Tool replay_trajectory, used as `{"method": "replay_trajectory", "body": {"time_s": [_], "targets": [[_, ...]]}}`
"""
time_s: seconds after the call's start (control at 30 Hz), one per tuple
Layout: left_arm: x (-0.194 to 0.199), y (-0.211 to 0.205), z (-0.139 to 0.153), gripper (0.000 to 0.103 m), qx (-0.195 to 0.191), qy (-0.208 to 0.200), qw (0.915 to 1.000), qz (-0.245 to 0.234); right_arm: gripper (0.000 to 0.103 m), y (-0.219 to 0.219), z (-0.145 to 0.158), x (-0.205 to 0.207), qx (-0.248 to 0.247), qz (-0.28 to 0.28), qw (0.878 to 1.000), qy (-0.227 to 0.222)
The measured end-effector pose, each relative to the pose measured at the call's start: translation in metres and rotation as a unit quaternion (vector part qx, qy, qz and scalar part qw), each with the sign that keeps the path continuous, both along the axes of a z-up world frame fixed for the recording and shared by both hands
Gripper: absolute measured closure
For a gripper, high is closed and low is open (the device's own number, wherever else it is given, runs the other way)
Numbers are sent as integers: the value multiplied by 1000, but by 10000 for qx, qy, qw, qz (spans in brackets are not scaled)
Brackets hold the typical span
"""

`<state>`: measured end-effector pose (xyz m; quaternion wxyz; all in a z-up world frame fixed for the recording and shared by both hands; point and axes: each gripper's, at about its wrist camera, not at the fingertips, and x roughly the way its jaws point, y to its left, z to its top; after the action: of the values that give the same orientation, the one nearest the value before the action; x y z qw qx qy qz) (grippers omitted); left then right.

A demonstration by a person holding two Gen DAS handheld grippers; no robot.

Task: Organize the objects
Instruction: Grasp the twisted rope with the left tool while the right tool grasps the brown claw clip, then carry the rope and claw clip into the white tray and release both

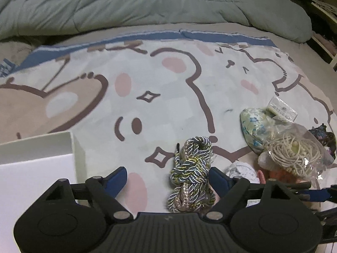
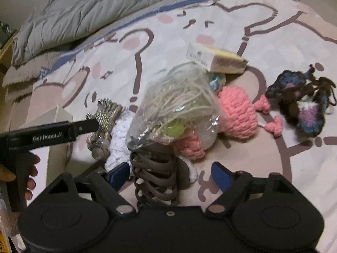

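White box: an open white box (image 1: 38, 147) sits at the left edge of the bear-print blanket (image 1: 147, 80), left of everything else.
Left gripper: the left gripper (image 1: 168, 178) points steeply down, fingers apart, straddling the twisted cord bundle (image 1: 190, 170). The bundle lies against the inner face of the right finger; I cannot tell whether that pad presses. Clear gap to the left finger.
Cord axis: the bundle's long axis runs away from the camera, along the fingers, so closing would squeeze its narrow width.
Clutter: right of it lie a clear bag of string (image 1: 294, 151) and a floral pouch (image 1: 252, 126).
Right gripper: the right gripper (image 2: 170, 174) is spread, with a grey hair claw clip (image 2: 154, 177) between the fingers, nearer the left one; contact is unclear.
Nearer hand: each tool is over its own item.
View difference: only the right wrist view shows the pink crochet piece (image 2: 238, 109), small carton (image 2: 217, 60), dark crochet flowers (image 2: 301, 103) and a hand (image 2: 31, 172) holding the left tool.
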<state>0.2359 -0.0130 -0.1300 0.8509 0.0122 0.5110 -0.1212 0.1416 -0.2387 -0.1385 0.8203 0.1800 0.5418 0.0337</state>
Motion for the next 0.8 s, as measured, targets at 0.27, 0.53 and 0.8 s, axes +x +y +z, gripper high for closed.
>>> {"method": "replay_trajectory", "body": {"time_s": [0.27,0.53,0.8], "targets": [[3,-2,-19,35,-426,363,9984,32,32,0,-11,6,372,95,9991,198],[-6,-8,-14,57,-462,308,9984,-107,48,9,0,1,143,364,9992,55],[-27,8,11,58,-452,36,9990,48,57,9,21,-11,27,360,9991,-203]]}}
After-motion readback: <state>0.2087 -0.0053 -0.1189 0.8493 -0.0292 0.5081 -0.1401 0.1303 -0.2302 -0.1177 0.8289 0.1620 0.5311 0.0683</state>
